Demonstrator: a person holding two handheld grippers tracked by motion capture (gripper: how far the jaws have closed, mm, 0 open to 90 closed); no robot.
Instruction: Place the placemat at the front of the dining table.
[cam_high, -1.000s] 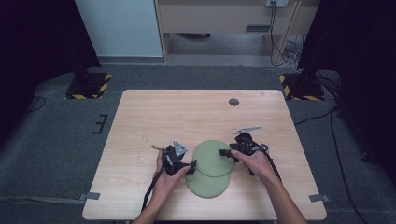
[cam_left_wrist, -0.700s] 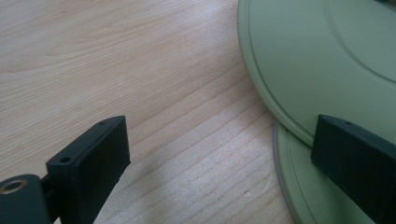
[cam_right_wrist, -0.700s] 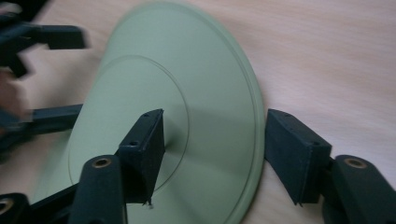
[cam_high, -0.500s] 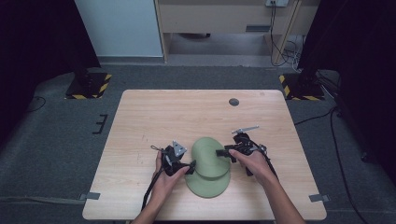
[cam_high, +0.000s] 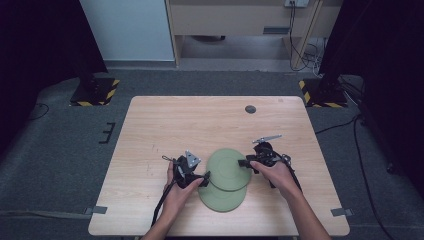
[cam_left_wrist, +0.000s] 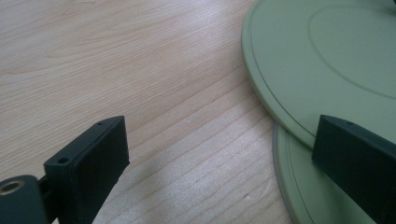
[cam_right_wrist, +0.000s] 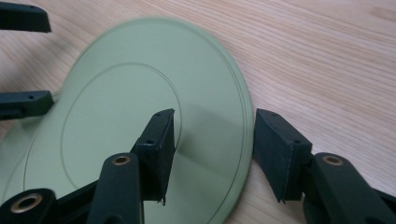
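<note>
Both of my grippers sit low at the near side of the table (cam_high: 150, 130), one to either side of two green plates. My right gripper (cam_right_wrist: 212, 154) has its jaws straddling the rim of the upper plate (cam_right_wrist: 140, 107): one finger (cam_right_wrist: 156, 149) lies over the plate's face, the other finger (cam_right_wrist: 278, 154) stands just outside the edge, over bare wood. These jaws have just been closing, the rim is between them, and a gap remains on both sides, so the pads do not yet press. My left gripper (cam_left_wrist: 219, 163) has its jaws spread wide with nothing pinched; between them lies mostly bare wood grain, and the far-side finger (cam_left_wrist: 355, 163) hangs over the plates' edge.

Seen from above, the upper plate (cam_high: 228, 169) lies between my two grippers, with the left gripper (cam_high: 202, 178) at its left rim and the right gripper (cam_high: 243, 163) at its right rim. It overlaps the lower plate (cam_high: 222, 197), which pokes out toward me.

Neither plate carries any writing or mark that I can read. They are flat, round, pale sage green with a matt surface, a thin ring groove near the rim and a second groove around the centre.

Beyond my fingers the light wooden tabletop runs on, with a small dark disc (cam_high: 250, 109) near its far edge.
</note>
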